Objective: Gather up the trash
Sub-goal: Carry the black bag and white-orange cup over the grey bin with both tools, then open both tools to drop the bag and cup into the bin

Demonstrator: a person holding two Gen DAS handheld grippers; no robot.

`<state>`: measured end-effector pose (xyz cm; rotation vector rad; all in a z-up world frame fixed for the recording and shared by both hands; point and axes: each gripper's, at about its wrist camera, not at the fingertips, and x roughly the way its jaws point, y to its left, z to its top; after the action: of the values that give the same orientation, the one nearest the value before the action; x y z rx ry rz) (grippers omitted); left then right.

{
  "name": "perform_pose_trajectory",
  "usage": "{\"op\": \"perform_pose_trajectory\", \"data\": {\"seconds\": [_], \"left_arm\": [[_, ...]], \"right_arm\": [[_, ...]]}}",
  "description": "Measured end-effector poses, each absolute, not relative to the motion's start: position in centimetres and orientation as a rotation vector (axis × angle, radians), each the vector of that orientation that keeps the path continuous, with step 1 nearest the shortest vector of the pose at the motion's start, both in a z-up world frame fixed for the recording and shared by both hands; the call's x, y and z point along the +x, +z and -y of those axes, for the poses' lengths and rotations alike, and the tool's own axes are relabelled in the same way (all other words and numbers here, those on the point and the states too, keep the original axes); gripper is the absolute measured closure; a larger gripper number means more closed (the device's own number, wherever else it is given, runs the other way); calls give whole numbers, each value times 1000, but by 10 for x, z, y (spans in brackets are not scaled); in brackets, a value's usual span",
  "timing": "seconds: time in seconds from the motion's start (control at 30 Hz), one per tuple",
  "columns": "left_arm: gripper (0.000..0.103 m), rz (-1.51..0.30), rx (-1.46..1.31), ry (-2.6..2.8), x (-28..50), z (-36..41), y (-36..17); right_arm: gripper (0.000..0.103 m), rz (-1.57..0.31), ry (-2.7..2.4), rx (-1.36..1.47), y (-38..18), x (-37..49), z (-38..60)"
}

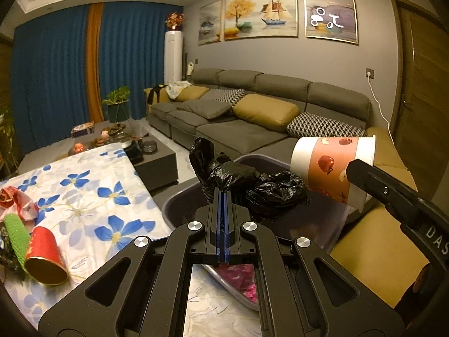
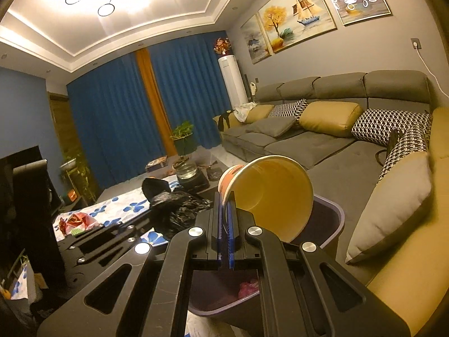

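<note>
In the left wrist view the left gripper [image 1: 223,196] has its fingers pressed together on a fold of the black trash bag [image 1: 252,185], which bunches up over the purple bin [image 1: 182,205] at the centre of the frame; the pinch looks meant to lift the liner's edge so the bin's mouth stays reachable. At the right of that frame the right gripper [image 1: 357,172] pinches the rim of a paper cup [image 1: 331,165] printed with apples, held tipped on its side above the bin, probably so that it drops straight in once released. The right wrist view shows those fingers [image 2: 230,219] closed on the cup wall, the open mouth facing the camera, with pink wrapping [image 2: 248,286] already inside the bin below. At lower left of the left wrist view, a red cup [image 1: 46,258] and a crumpled red wrapper [image 1: 19,202] lie on the floral-covered bench [image 1: 98,191], still to be collected.
</note>
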<state>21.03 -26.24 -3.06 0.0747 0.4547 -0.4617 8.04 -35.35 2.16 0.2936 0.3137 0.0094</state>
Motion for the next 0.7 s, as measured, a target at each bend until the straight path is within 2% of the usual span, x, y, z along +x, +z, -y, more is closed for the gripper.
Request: {"op": "perform_pose_trajectory", "data": {"seconds": [0.43,0.47,0.5,0.53,0.6,0.7], "left_arm": [[100,-471,65,-486,223,271,-35],[96,-472,70,-486,224,271,-36],[83,-478,75,-474,225,269,-37],[64,-482,68,-461,226,264,-38],[47,-466,28,-432,226,252,-37],[38,-456,-3,-400,225,235,-34]], "right_arm": [[99,-312,11,301,24,90,348],[99,-313,11,299,25,91,347],[99,-314,13,298,25,92,345],[99,-315,15,299,25,93,345],[99,-320,17,301,23,94,349],[99,-332,27,312,22,99,347]]}}
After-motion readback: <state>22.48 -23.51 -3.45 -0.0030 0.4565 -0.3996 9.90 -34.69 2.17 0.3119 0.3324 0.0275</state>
